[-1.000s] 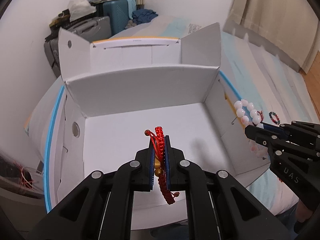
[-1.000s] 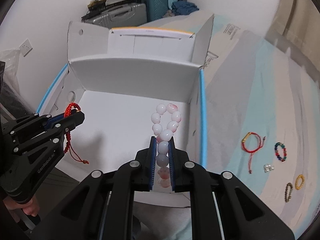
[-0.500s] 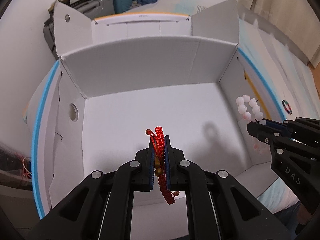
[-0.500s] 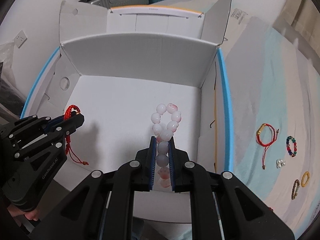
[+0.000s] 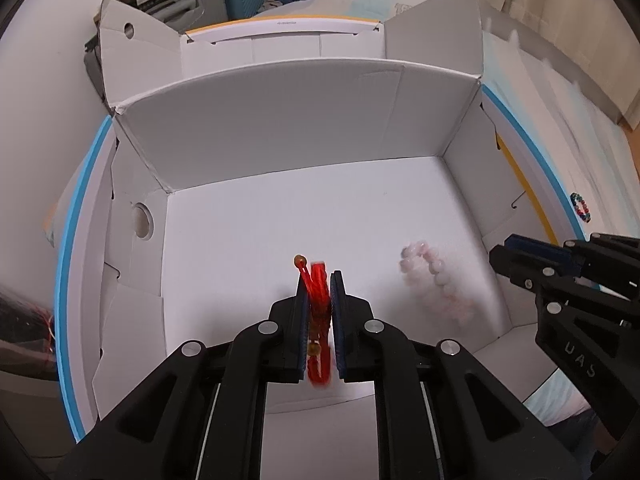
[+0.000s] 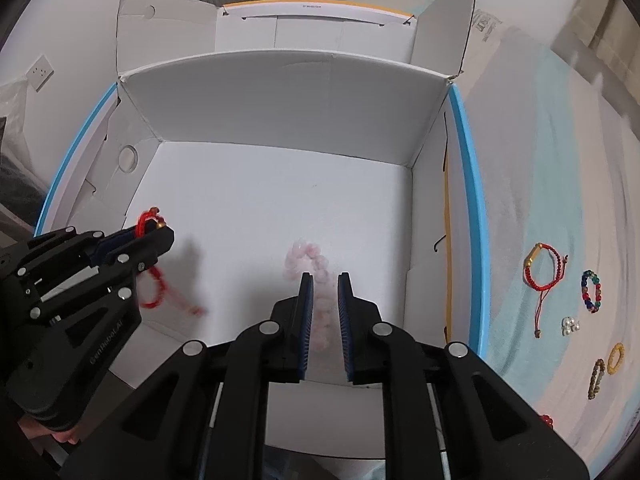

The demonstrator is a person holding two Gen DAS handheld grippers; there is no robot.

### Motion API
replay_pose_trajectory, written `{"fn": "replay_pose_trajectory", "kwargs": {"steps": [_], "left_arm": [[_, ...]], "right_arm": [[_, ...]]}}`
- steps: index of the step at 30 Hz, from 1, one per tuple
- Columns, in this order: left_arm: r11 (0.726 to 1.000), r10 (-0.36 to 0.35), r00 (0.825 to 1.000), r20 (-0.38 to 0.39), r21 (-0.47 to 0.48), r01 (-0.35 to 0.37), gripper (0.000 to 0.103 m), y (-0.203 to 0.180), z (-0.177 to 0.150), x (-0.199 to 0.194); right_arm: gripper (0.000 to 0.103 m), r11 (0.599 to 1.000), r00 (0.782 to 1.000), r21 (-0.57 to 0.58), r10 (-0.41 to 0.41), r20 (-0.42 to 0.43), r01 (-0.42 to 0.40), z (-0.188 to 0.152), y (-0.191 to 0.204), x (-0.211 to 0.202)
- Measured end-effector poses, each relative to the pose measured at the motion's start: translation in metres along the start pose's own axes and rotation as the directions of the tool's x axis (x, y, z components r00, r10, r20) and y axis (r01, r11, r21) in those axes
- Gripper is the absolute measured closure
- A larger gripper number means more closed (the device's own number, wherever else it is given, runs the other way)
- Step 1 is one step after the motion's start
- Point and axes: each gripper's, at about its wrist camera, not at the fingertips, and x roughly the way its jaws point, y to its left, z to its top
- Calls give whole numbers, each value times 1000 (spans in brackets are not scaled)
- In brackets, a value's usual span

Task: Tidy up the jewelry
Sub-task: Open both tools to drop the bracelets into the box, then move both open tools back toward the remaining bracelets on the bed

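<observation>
Over the box [image 6: 280,92]: both grippers just opening. R gripper [image 6: 323,280] dropped the pink beads [image 6: 308,260], blurred; L gripper [image 5: 320,280] loosening, red cord bracelet [image 5: 318,288] slipping between pads. Open wider, hold still, pull up after both settle.

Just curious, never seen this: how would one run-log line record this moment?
left gripper: jaws just opening, red cord bracelet between | right gripper: open, pink bead bracelet on white cardboard box floor

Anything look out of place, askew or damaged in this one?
Nothing damaged or spilled. Oddity: the pink bead bracelet and red cord bracelet look smeared over the white box floor. The left gripper has just been opening its jaws with the cord between them; the right gripper stands open above the beads.
</observation>
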Motion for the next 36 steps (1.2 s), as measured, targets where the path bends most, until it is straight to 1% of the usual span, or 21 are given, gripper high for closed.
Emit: {"fn": "replay_pose_trajectory", "kwargs": {"steps": [1,2,3,5,6,7,8,9,11,13,15,17,19,20,21,24,27,36], "left_arm": [[1000,3,1000,4,-4,-3,87,0,-1,-1],[1000,6,1000,9,-6,-6,77,1,-2,-2],[1000,11,1000,16,-8,-11,70,1,-2,-4],[1000,14,1000,27,-9,-14,65,2,-2,-7],[1000,16,999,31,-10,-15,61,3,-3,-9],[1000,21,999,38,-12,-20,57,3,-2,-12],[1000,24,999,44,-13,-23,48,3,-2,-13],[1000,27,998,49,-17,-26,41,3,-1,-15],[999,36,998,60,-23,-35,35,4,0,-19],[999,35,997,68,-28,-33,31,4,1,-22],[999,38,996,78,-29,-36,24,3,1,-25],[999,45,995,89,-29,-42,21,0,1,-29],[999,45,993,107,-18,-43,16,-5,2,-34],[999,42,993,112,-13,-41,11,-8,2,-35],[999,40,992,116,-11,-39,8,-10,2,-37],[1000,30,993,118,-2,-30,6,-19,4,-39],[1000,18,992,124,9,-20,6,-29,3,-42],[998,-18,991,134,58,11,6,-63,3,-51]], "right_arm": [[86,1000,1000,1,4,3,-4,0,0,-1],[78,1000,1000,4,9,10,-9,0,-1,-3],[74,1000,1000,5,10,17,-10,-1,-1,-5],[64,1000,999,8,14,39,-14,-2,-2,-11],[60,1000,999,9,15,46,-16,-2,-3,-14],[52,1000,998,13,17,56,-18,-1,-4,-17],[46,1000,997,16,18,71,-19,-1,-5,-22],[43,1000,997,18,17,81,-19,0,-6,-25],[33,1000,995,24,13,98,-16,0,-9,-31],[27,999,994,31,12,112,-15,-1,-13,-36],[21,999,992,41,6,130,-12,-2,-18,-43],[15,998,988,56,-10,155,1,-3,-22,-49],[11,998,985,62,-25,173,14,-5,-26,-55],[10,997,983,69,-32,183,20,-8,-30,-58],[10,997,981,74,-36,189,22,-9,-33,-62],[9,995,978,91,-47,203,29,-15,-43,-69],[8,993,974,112,-65,216,42,-21,-54,-78],[8,983,964,166,-118,240,79,-38,-83,-98]]}}
